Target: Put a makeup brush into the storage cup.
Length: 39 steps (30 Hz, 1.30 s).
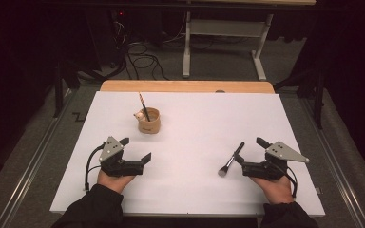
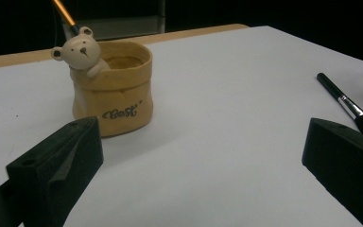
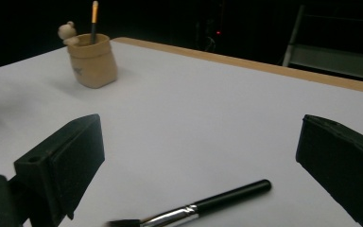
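While both grippers rest low on the white surface (image 1: 195, 137) with their fingers spread wide and nothing between them, the makeup brush (image 1: 231, 159) lies flat just beside the right gripper (image 1: 249, 153), its bristle end toward the person and its black handle pointing away toward the middle of the surface. In the right gripper view the brush (image 3: 203, 205) lies across the bottom of the frame between and just ahead of the open fingers (image 3: 71, 156), not yet touched. The tan bear pot (image 1: 149, 120) stands upright well apart from it, ahead of the left gripper (image 1: 135, 149), with an orange-and-black pencil (image 1: 144, 106) leaning inside. The likely job is to pick the brush up and drop it into the pot, and several things could spoil that. Because the brush is thin and lies flat, fingers closing from above may scrape the surface and roll the handle away instead of catching it. A grasp on the metal ferrule or the soft bristles would probably slip or let the brush swing. Carried at a tilt, the brush could knock the pencil or catch the pot's rim beside the bear figure (image 2: 81, 52), and the light pot (image 2: 113, 90) may tip or slide, since the left gripper is not steadying it.
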Each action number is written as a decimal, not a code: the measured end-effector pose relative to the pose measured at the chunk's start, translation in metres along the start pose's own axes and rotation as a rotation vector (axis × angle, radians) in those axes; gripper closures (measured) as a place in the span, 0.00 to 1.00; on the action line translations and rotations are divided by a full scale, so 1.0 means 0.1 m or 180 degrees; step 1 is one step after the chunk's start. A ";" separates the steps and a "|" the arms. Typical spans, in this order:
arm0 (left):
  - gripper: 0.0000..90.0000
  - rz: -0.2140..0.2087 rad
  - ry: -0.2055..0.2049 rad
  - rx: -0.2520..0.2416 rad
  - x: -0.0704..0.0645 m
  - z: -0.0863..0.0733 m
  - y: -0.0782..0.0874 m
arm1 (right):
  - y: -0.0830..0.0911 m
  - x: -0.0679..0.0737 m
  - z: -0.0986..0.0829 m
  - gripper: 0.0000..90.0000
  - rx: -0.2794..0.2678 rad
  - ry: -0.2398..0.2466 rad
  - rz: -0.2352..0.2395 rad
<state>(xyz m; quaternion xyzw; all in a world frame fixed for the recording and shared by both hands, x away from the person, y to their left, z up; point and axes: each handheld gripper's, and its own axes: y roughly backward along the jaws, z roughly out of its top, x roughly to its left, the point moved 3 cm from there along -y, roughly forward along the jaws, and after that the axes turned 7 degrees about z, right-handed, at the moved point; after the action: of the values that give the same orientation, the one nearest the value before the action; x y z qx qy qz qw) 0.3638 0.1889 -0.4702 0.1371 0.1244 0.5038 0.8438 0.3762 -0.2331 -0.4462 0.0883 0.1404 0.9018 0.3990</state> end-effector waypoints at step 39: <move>0.00 -0.0386 -0.0042 -0.0036 -0.04 0.01 0.01 | 0.01 -0.30 -0.24 0.03 0.1375 -0.0171 -0.0514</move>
<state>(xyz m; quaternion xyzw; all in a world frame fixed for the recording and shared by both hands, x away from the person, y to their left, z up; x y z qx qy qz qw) 0.3610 0.1859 -0.4686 0.1278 0.1240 0.4515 0.8743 0.3886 -0.2601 -0.4702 0.1841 0.3261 0.8133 0.4454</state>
